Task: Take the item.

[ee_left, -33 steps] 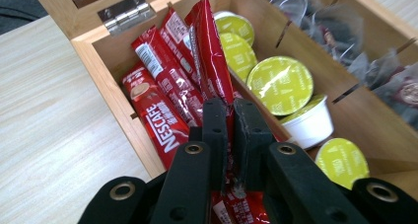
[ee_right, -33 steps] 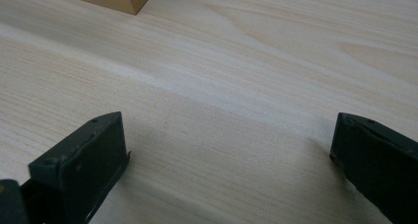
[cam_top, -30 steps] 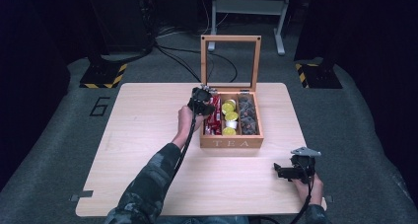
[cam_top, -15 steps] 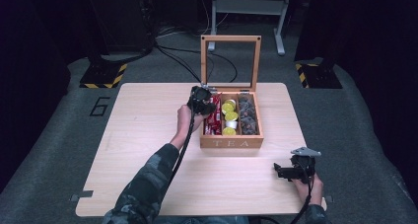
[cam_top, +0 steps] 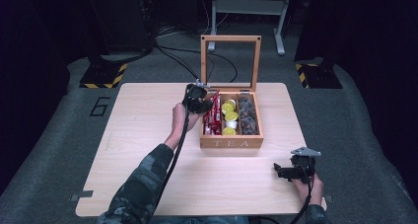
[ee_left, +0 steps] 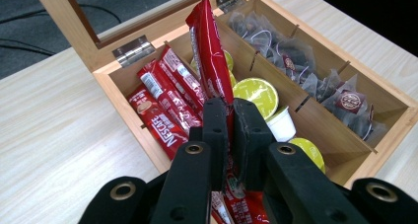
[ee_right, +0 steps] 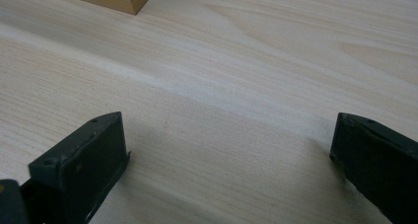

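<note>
At frame centre, the left gripper (ee_left: pixel 230 116) pinches a red sachet (ee_left: pixel 211 56) in its jaws above the tea box (cam_top: pixel 230 143); lower right, the right gripper (cam_top: pixel 282 171) rests on the desk (cam_top: pixel 138 135), jaws spread.

A glossy red sachet (ee_left: pixel 209 61) with white print is seen clamped between black jaws of the left gripper (ee_left: pixel 230 130). More red sachets (ee_left: pixel 170 93) — lettered in white — are packed in a pale wooden tea box (cam_top: pixel 231 143), its front marked in lighter letters. Yellow-green lids are borne by the white capsules (ee_left: pixel 261 98), and dark grey tea bags (ee_left: pixel 315 71) with small brown-and-white tags are laid in the last compartment. The table (cam_top: pixel 148 135) is light wood with fine grain — the right gripper (cam_top: pixel 291 170) is black, topped by a grey plate. A camouflage pattern is shown on the sleeve (cam_top: pixel 143 189).
</note>
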Action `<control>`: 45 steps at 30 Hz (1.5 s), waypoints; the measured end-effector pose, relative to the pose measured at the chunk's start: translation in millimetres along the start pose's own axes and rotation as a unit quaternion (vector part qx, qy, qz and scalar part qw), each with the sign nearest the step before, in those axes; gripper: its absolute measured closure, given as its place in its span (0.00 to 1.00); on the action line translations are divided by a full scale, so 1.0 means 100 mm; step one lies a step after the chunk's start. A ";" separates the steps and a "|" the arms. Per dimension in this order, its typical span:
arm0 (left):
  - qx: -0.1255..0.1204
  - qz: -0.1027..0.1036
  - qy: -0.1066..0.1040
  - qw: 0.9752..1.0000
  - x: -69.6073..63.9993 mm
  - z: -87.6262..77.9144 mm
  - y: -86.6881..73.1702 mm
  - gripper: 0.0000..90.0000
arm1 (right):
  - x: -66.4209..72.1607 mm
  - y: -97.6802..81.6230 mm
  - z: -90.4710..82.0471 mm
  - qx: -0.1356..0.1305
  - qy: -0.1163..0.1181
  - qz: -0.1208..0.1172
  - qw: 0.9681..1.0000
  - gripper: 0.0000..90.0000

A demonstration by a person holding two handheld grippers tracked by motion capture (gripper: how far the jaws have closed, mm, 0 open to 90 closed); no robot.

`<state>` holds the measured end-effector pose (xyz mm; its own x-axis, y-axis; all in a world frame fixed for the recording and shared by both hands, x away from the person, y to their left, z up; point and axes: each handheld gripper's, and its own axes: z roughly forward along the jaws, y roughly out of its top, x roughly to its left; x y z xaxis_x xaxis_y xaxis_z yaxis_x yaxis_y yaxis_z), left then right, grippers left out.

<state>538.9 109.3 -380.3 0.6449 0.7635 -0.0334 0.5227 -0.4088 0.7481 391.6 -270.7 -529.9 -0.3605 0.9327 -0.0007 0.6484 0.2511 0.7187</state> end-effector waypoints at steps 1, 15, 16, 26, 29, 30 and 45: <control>0.000 0.000 0.000 1.000 0.01 -0.02 0.00 0.94 | 0.00 0.00 0.00 0.000 0.000 0.000 1.000 0.00; -0.013 0.003 0.003 1.000 0.09 -0.18 -0.01 0.94 | 0.00 0.00 0.00 0.000 0.000 0.000 1.000 0.00; -0.014 0.003 0.004 1.000 0.09 -0.20 -0.01 0.94 | 0.00 0.00 0.00 0.000 0.000 0.000 1.000 0.00; -0.020 0.005 0.012 1.000 0.18 -0.32 -0.03 0.94 | 0.00 0.00 0.00 0.000 0.000 0.000 1.000 0.00; -0.020 0.006 0.015 1.000 0.22 -0.36 -0.04 0.94 | 0.00 0.00 0.00 0.000 0.000 0.000 1.000 0.00; -0.021 0.006 0.016 1.000 0.23 -0.37 -0.05 0.94 | 0.00 0.00 0.00 0.000 0.000 0.000 1.000 0.00; -0.030 -0.007 0.035 0.999 0.43 -0.52 -0.12 0.94 | 0.00 0.00 0.00 0.000 -0.002 0.001 1.000 0.00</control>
<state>531.8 172.9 -356.3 0.5969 0.8023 0.0011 0.4954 -0.3697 0.7861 391.8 -270.8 -529.9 -0.3566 0.9343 -0.0015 0.6494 0.2490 0.7185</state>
